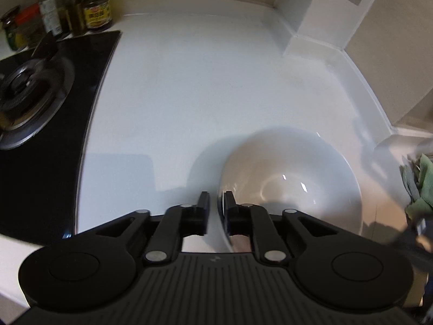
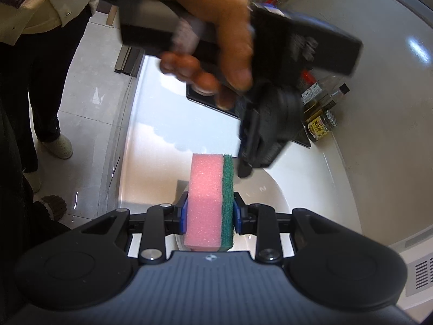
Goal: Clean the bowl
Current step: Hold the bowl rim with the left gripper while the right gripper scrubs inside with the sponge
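A white bowl (image 1: pixel 292 178) stands upright on the white counter (image 1: pixel 189 94), and nothing shows inside it. My left gripper (image 1: pixel 216 200) straddles the bowl's near-left rim, one finger outside and one inside. A thin gap shows beside the rim, so the pads do not press on it. From the right wrist view, a hand (image 2: pixel 205 27) holds the left gripper (image 2: pixel 245 168) over the bowl (image 2: pixel 270 189). My right gripper (image 2: pixel 209 203) is shut on a pink sponge (image 2: pixel 207 189) with a green scouring side, held on edge near the bowl's rim.
A black gas hob (image 1: pixel 32 92) with a burner lies left of the bowl. Jars and bottles (image 1: pixel 97 10) stand behind it against the wall. A raised ledge (image 1: pixel 311 40) closes the far right corner. A person's legs (image 2: pixel 46 81) stand on the tiled floor beside the counter.
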Tool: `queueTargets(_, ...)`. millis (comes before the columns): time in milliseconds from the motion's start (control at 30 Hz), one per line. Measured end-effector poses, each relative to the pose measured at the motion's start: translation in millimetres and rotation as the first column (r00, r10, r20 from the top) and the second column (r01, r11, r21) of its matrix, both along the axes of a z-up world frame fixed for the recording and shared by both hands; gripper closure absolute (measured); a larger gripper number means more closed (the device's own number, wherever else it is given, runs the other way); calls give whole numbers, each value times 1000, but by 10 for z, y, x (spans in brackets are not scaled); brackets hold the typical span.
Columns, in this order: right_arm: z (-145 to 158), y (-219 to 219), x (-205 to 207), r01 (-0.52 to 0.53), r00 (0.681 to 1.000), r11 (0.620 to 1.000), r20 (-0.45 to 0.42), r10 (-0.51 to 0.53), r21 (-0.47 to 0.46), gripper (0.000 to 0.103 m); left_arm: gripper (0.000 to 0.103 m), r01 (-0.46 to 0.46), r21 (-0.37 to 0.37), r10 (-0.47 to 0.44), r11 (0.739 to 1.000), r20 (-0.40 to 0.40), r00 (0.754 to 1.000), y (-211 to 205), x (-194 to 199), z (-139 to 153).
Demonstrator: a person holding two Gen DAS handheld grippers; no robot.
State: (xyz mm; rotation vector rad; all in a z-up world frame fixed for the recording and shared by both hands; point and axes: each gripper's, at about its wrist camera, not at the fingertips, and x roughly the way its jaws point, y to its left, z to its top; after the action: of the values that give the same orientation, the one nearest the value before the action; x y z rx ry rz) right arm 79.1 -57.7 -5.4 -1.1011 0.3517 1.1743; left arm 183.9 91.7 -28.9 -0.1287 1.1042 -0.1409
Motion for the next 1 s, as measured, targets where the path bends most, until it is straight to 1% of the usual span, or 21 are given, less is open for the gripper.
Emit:
queueTargets(67,-17,-4,16,-3,1000,1000,4,3,-5,76,89,12,9,-12,1000,-11,1000,-7,-10,-24)
queueTargets(100,-20,-4,17,-7,1000,1000,5,7,-8,76,92,21,18,-21,1000,-11,1000,-12,21,-34)
queueTargets(133,-15,-7,19,-10,1000,1000,5,10,-8,76,95,31,20,-31,999,-8,999,-8,85,-41)
queueTargets(200,4,-7,19,-14,1000,1000,1,14,-4,76,96,45,7,-45,999,-10,999,13,207,-49)
queueTargets(267,22,7,12,-14,1000,1000,1,14,-3,76,93,33,-3,-33,999,-16,999,23,265,-49)
queueTargets(300,26,11,17,-13,1000,1000,0,13,-3,76,89,24,0,-24,1000,-16,1000,27,252,-44)
queueTargets(367,34,12,31,-12,1000,1000,-8,12,-1,76,90,8,6,-8,1000,-12,1000,34,137,-23)
queueTargets(433,33,9,41,-11,1000,1000,-9,11,0,76,89,2,-6,-2,1000,-9,1000,47,-15,2)
queueTargets(500,6,18,33,-10,1000,1000,-7,10,-2,76,87,23,1,-23,1000,-9,1000,32,-47,-9)
queueTargets(567,-5,29,24,-13,1000,1000,-4,13,-6,76,90,56,19,-55,998,-7,998,9,33,-28)
queueTargets(633,4,37,16,-14,1000,1000,-4,14,-5,76,95,76,23,-76,997,-6,997,2,129,-32)
queueTargets(733,0,54,1,-3,1000,1000,-3,3,-6,76,97,81,12,-81,997,-2,997,4,279,-39)
queueTargets(800,-18,61,3,4,1000,1000,-10,-4,-7,76,96,58,15,-58,998,-6,998,4,249,-29)
queueTargets(900,-19,45,11,6,1000,1000,-13,-6,-6,76,90,42,-1,-42,999,-8,999,32,63,-22)
queueTargets(933,-20,46,9,7,1000,1000,-13,-7,-5,77,91,38,-6,-38,999,-9,999,38,15,-23)
queueTargets(1000,-5,52,4,4,1000,1000,-11,-4,-9,77,89,63,19,-63,998,-8,998,7,22,-30)
